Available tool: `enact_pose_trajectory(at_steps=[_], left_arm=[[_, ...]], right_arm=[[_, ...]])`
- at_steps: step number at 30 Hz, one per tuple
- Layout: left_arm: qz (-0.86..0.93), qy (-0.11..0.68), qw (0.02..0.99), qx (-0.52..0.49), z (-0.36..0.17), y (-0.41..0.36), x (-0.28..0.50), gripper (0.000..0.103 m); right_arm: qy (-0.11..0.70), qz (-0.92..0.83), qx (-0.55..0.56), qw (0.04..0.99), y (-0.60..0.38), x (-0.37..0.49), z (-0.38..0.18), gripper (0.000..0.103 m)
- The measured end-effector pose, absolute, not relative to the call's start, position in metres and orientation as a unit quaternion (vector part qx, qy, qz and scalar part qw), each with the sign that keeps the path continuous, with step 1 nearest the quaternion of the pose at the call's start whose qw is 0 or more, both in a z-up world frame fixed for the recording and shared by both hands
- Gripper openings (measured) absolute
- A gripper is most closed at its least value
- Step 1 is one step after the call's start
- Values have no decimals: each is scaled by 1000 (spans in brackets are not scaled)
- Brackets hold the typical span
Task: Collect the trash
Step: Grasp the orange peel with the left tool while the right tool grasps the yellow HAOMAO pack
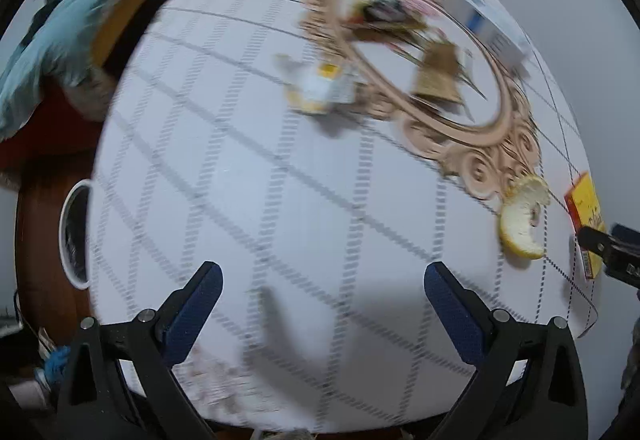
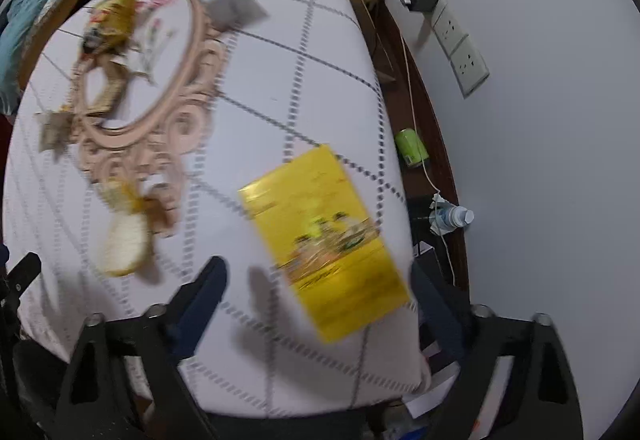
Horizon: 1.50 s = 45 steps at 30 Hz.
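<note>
1. Left tool (image 1: 322,290): fingers spread wide, nothing between them, held over bare checked cloth on the surface (image 1: 240,168).
2. Right tool (image 2: 316,292): fingers spread wide, nothing gripped. The lower end of the yellow box (image 2: 320,244) appears in the gap between them, lying flat on the cloth; contact with either finger cannot be confirmed because of blur.
3. In the left wrist view, the yellow box (image 1: 585,226) lies at 3 o'clock near the surface edge, with the right tool's black tip at its lower end.
4. Orange peel (image 1: 524,220): lies inner side up at 3 o'clock in the left view, touching the lower scrollwork of the ornate oval frame (image 1: 476,144). In the right view the peel (image 2: 124,244) is at 9 o'clock.
5. Ornate oval frame: lies flat at 1 o'clock in the left view. Inside it are a crumpled yellow wrapper (image 1: 376,0) and a brown paper scrap (image 1: 438,74).
6. Small white-and-yellow carton (image 1: 320,90): at 12 o'clock in the left view, just beside the frame's outer rim.
7. White-and-blue box (image 1: 486,24): at 1 o'clock, at the frame's far side.
8. White bin (image 1: 74,234): off the surface at 9 o'clock in the left view.
9. Right view, off the surface at 3 o'clock: a green can (image 2: 410,146) and a plastic bottle (image 2: 452,218) lie beside the wall.
</note>
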<state>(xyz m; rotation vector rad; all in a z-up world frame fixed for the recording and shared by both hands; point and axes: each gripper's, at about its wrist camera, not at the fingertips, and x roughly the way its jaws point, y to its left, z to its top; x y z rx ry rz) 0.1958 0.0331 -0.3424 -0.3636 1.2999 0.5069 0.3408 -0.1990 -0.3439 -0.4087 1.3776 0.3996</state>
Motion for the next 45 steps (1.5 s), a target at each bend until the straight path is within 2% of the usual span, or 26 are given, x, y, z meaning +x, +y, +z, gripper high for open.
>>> enact_pose_trajectory(at_steps=[1,5,14,16,17,19,20,21,22,23,33,39,45], left_arm=[[224,600,751,-162,-345,25,205,103],[201,606,754,-156,-347,5,223,103],[117,607,765,-180,-346,-43,267,102],[109,618,758,-177,-355,-53,278,90],[108,626,753,-173,-360,-57,283,75],[115,626,756,-154,-361,-63,288,64],[118,623,760,-143,-359,-65,291,45],[128,624,760,-129,-358,-67,291,38],[130,622,761,-129,-358,-67,290,37],[131,619,763,-130,-357,-65,288,32],[182,615,758,-117,-348,-19,209,32],[194,609,753,-156,-351,2,179,34],[193,606,756,-156,-348,8,175,34]], right_arm=[[628,181,-188,733,-202,346,-350,85],[621,199,-173,738,-202,351,-355,71],[630,189,-95,747,-239,329,-346,67],[632,183,-83,749,-245,327,-347,67],[634,181,-80,748,-246,328,-350,67],[634,177,-79,749,-246,328,-351,66],[634,177,-79,749,-245,328,-351,66],[634,177,-76,749,-246,328,-352,66],[634,178,-76,749,-246,328,-351,66],[635,178,-76,748,-245,329,-352,66],[644,218,-98,727,-196,301,-353,66],[646,221,-152,715,-173,291,-358,76],[635,221,-197,714,-162,281,-360,77]])
